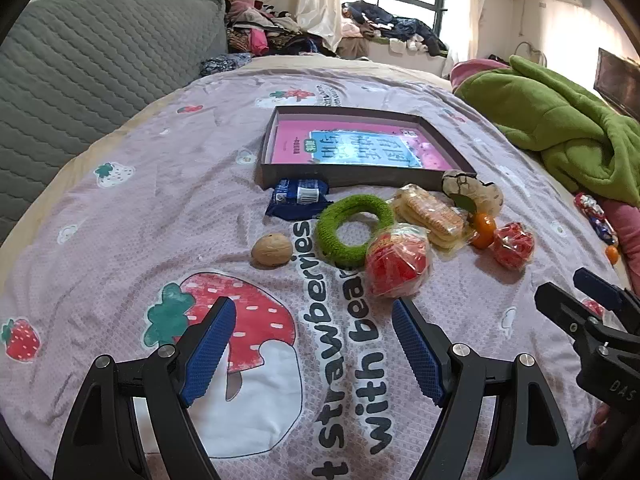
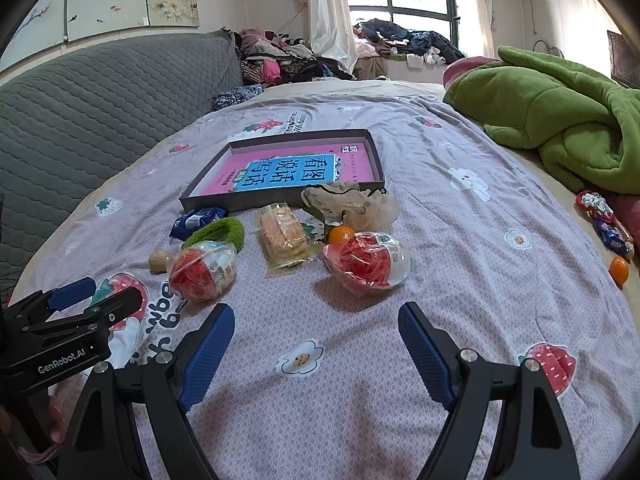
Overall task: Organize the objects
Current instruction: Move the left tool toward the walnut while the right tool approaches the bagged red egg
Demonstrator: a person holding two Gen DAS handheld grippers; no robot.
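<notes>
Currently hovering, both empty: left gripper point(image 1: 314, 316) and right gripper point(image 2: 316, 322), jaws spread apart. Waiting near box point(image 1: 298, 178): walnut point(image 1: 272, 250), green ring point(image 1: 354, 230), red-filled packets point(image 2: 366, 262). Likely starting; next needing descent, closing on packet.

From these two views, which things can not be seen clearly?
- Walnut: in the right wrist view, partly hidden behind a red snack bag.
- Blue packet: label too small to read in either view.
- Right gripper: in the left wrist view, cut off by the frame edge.
- Tray: its pink sheet's small print is unreadable.
</notes>
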